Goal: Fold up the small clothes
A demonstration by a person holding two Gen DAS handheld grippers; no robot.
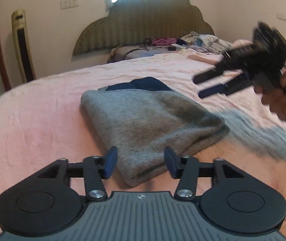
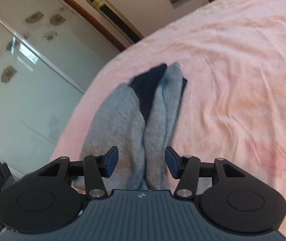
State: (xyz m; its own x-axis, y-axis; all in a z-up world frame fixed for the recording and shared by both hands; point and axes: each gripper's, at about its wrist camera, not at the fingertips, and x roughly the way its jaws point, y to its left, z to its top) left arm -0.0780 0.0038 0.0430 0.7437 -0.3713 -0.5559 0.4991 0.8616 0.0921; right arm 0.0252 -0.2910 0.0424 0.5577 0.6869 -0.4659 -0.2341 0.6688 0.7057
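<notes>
Both sets of jaws stand released, the folded grey garment point(image 1: 143, 120) lying on the pink bedspread point(image 1: 32, 120) ahead.

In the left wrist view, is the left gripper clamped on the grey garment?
No. The left gripper has its fingers spread apart, with the folded grey garment lying loose on the pink bedspread between them.
</notes>
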